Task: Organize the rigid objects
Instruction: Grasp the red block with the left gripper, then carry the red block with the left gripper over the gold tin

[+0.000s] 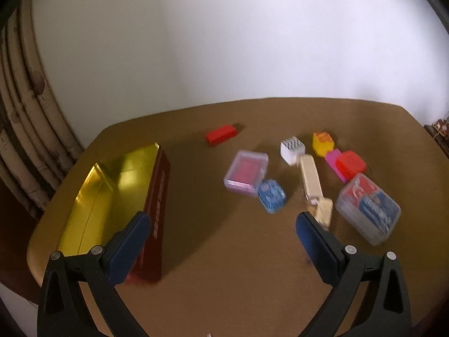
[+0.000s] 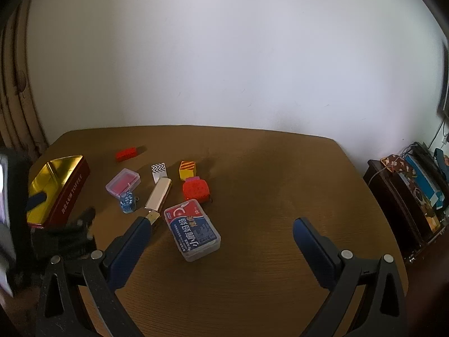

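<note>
An open red tin with a gold inside (image 1: 112,185) (image 2: 53,185) lies at the table's left. To its right are scattered a red brick (image 1: 221,134) (image 2: 126,154), a clear case with a pink insert (image 1: 247,172) (image 2: 123,186), a small blue cube (image 1: 271,196) (image 2: 128,201), a beige bar (image 1: 310,178) (image 2: 158,193), a zigzag-patterned cube (image 1: 292,148) (image 2: 158,170), a yellow-orange cube (image 1: 322,142) (image 2: 187,170), a red block (image 1: 350,164) (image 2: 195,189) and a clear box with a blue-red label (image 1: 367,209) (image 2: 192,230). My left gripper (image 1: 223,229) and right gripper (image 2: 220,234) both hover open, holding nothing.
The brown table (image 2: 266,196) has bare wood on its right half. A dark cabinet with cluttered items (image 2: 407,196) stands past the right edge. Curtains (image 1: 25,112) hang at the left and a white wall rises behind. The left gripper's body (image 2: 16,210) shows blurred at the right view's left edge.
</note>
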